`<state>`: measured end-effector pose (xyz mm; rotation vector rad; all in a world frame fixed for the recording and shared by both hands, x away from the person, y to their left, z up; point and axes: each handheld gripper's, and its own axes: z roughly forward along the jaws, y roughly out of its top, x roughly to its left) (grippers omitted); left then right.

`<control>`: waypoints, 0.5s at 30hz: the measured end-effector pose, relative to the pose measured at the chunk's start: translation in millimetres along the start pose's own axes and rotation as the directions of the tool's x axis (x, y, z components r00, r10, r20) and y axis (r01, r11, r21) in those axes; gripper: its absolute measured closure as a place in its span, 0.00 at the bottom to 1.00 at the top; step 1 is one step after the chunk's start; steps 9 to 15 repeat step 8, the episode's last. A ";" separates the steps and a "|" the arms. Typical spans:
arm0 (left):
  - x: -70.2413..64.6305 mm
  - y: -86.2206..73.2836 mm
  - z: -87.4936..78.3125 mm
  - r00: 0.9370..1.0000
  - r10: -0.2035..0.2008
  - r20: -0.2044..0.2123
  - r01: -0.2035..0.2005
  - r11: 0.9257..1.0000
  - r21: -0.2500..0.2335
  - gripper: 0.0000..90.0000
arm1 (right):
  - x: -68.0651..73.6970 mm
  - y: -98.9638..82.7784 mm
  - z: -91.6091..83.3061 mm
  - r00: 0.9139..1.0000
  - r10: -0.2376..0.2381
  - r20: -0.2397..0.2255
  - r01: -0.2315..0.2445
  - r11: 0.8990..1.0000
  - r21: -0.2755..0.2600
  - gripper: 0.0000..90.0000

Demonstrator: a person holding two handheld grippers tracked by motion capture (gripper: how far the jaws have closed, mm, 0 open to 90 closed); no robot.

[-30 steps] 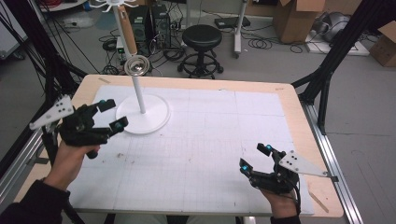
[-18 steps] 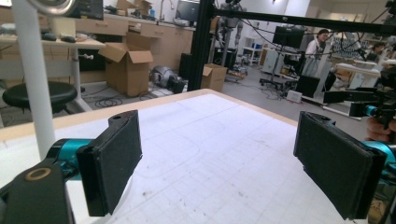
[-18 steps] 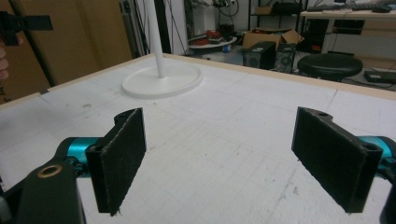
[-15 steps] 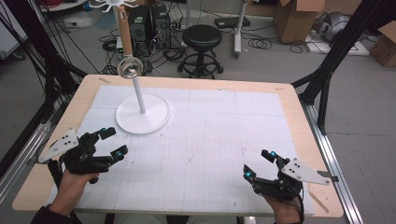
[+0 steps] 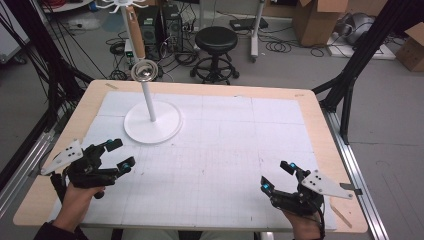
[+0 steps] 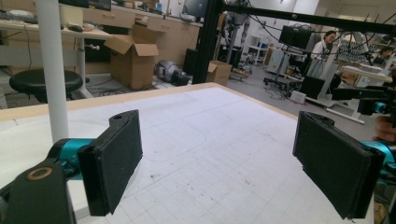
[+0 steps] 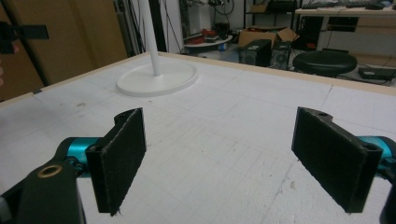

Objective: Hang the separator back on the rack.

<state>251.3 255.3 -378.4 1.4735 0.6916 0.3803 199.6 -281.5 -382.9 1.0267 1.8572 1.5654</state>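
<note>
A white stand with a round base [image 5: 152,124] and a thin pole [image 5: 147,100] rises at the table's back left; a shiny metal bowl-like piece [image 5: 144,72] hangs at its top. My left gripper [image 5: 119,154] hovers open over the front left of the white mat, a little in front of the stand's base. Its own view shows wide-apart jaws with nothing between them and the pole [image 6: 52,70] at left. My right gripper [image 5: 276,176] is open and holds nothing at the front right. From its view the stand base [image 7: 157,78] lies far ahead.
A white gridded mat [image 5: 225,145] covers the wooden table [image 5: 320,125]. Black frame posts [image 5: 350,75] flank the table. A black stool [image 5: 216,40], cables and cardboard boxes [image 5: 312,20] lie on the floor beyond the far edge.
My left gripper has pulled back from beside the stand's base toward the front left edge. The right gripper has drifted slightly toward the front.
</note>
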 end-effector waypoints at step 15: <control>-0.4 -3.4 2.7 1.000 0.000 -0.007 0.000 1.000 0.012 0.18 | 1.5 -0.8 0.3 1.000 -0.007 -0.005 0.008 1.000 0.015 0.18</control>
